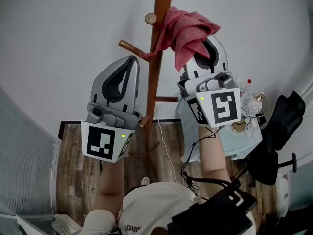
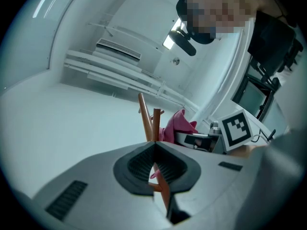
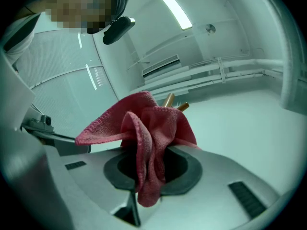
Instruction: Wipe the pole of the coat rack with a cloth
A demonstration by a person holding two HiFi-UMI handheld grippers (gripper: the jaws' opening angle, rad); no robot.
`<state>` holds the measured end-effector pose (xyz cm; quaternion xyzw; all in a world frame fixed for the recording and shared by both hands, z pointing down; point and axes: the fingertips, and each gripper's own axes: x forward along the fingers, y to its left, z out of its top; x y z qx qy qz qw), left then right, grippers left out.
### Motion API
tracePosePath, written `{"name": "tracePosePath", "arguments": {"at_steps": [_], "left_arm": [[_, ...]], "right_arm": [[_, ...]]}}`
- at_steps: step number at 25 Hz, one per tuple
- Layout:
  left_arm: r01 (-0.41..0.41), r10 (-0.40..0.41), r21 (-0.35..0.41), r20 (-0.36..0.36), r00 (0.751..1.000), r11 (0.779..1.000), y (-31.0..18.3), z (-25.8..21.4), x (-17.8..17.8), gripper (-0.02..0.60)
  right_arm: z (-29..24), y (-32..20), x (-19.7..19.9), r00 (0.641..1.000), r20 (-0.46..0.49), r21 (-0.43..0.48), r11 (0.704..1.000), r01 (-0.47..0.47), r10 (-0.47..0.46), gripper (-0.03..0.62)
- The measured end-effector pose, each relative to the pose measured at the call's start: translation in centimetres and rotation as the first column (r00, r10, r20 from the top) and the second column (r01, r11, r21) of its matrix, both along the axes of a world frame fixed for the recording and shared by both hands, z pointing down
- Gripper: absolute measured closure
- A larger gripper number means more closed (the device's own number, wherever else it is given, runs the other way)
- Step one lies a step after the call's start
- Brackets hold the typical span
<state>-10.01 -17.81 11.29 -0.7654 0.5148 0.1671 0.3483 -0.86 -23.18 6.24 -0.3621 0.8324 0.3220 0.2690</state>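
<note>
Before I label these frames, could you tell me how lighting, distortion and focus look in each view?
Head view: even, soft light; fisheye curves the edge of the floor, yet the pole and cloth are sharp. Left gripper view: heavy barrel distortion, dark corners, a mosaic patch at top. Right gripper view: similar bending, the ceiling light glares, the cloth's weave is crisp.

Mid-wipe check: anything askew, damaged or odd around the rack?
Nothing stands out. The right gripper holds the pink terry cloth bunched against the brown wooden coat rack pole; the left gripper is shut and empty beside the pole.
</note>
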Motion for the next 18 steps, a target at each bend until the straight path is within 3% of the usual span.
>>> {"name": "tracePosePath", "arguments": {"at_steps": [18], "left_arm": [[0.011, -0.011, -0.018, -0.013, 1.0, 1.0, 0.8, 1.3, -0.4, 0.568]], "right_arm": [[4.6, 0.1, -0.9, 0.999, -0.042, -0.09, 0.996, -0.002, -0.002, 0.51]]}}
